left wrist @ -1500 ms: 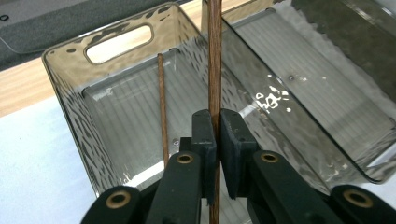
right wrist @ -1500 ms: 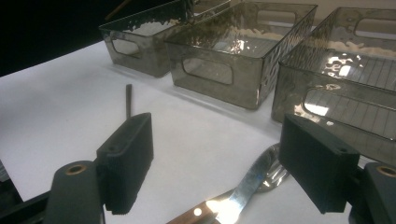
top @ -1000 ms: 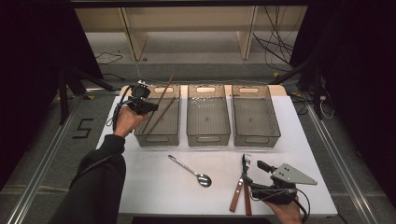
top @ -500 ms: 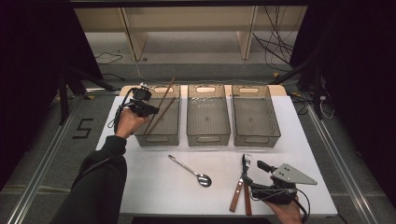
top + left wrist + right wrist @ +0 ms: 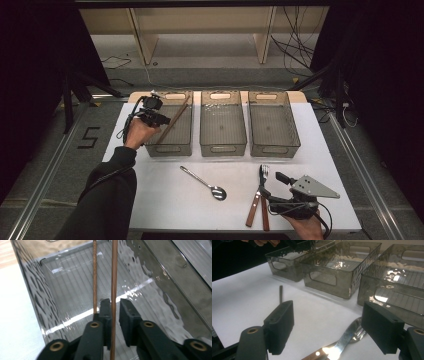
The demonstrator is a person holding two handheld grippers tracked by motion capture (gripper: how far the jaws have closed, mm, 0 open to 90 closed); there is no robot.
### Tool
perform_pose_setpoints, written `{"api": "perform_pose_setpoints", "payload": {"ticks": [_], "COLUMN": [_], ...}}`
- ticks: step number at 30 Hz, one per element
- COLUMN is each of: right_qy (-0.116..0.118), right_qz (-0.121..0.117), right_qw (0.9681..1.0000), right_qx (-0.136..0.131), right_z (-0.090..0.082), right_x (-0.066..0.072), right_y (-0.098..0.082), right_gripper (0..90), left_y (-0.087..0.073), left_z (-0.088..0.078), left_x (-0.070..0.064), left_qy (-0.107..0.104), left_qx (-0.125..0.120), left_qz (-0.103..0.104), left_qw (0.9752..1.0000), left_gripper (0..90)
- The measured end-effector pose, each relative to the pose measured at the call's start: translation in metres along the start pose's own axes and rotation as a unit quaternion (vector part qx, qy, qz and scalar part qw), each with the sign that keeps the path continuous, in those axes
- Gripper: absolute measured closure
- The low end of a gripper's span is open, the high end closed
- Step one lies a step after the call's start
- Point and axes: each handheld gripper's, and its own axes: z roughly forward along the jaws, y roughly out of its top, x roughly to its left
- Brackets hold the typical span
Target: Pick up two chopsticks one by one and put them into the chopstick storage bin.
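While sorting cutlery by kind, has left claw (image 5: 115, 302) just easing apart to leave chopsticks (image 5: 172, 122) leaning in left bin (image 5: 170, 149), one stick loose between jaws, and holds right claw (image 5: 329, 322) spread astride fork (image 5: 348, 333) on tabletop (image 5: 165, 200), ready to pinch.

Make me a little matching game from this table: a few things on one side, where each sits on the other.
Things:
1. chopsticks
2. spoon
3. fork
4. middle bin

Places:
A. between the open jaws of the right gripper
B. empty, at the table's far side
C. alone on the white tabletop
D. leaning in the left bin

Pairs: 1-D, 2-C, 3-A, 4-B
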Motion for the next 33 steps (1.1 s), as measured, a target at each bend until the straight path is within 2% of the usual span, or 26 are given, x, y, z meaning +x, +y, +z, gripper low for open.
{"api": "perform_pose_setpoints", "payload": {"ticks": [5, 14, 24, 28, 30, 33], "right_qy": [0.0, -0.001, 0.0, 0.001, 0.002, 0.004], "right_qz": [0.001, 0.001, 0.0, 0.0, 0.0, 0.001], "right_qw": [1.0, 1.0, 1.0, 1.0, 1.0, 1.0], "right_qx": [0.0, 0.0, 0.001, 0.001, 0.001, 0.003], "right_z": [0.0, 0.0, 0.0, 0.0, 0.0, 0.0], "right_x": [0.0, 0.0, 0.001, 0.001, 0.001, 0.002], "right_y": [0.0, 0.0, 0.0, 0.001, 0.001, 0.001], "right_gripper": [27.0, 27.0, 27.0, 27.0, 27.0, 26.9], "left_y": [0.0, 0.0, -0.014, -0.024, -0.029, -0.038], "left_z": [-0.008, -0.026, -0.045, -0.053, -0.057, -0.063], "left_x": [0.0, -0.006, -0.012, -0.017, -0.019, -0.023], "left_qy": [-0.006, -0.018, -0.046, -0.045, -0.045, -0.05], "left_qx": [-0.013, -0.029, -0.055, -0.062, -0.066, -0.069], "left_qz": [-0.013, -0.02, -0.03, -0.014, -0.014, -0.003], "left_qw": [0.9998, 0.9992, 0.997, 0.9969, 0.9967, 0.9964], "left_gripper": [66.9, 42.5, 31.2, 28.2, 26.9, 25.5]}}
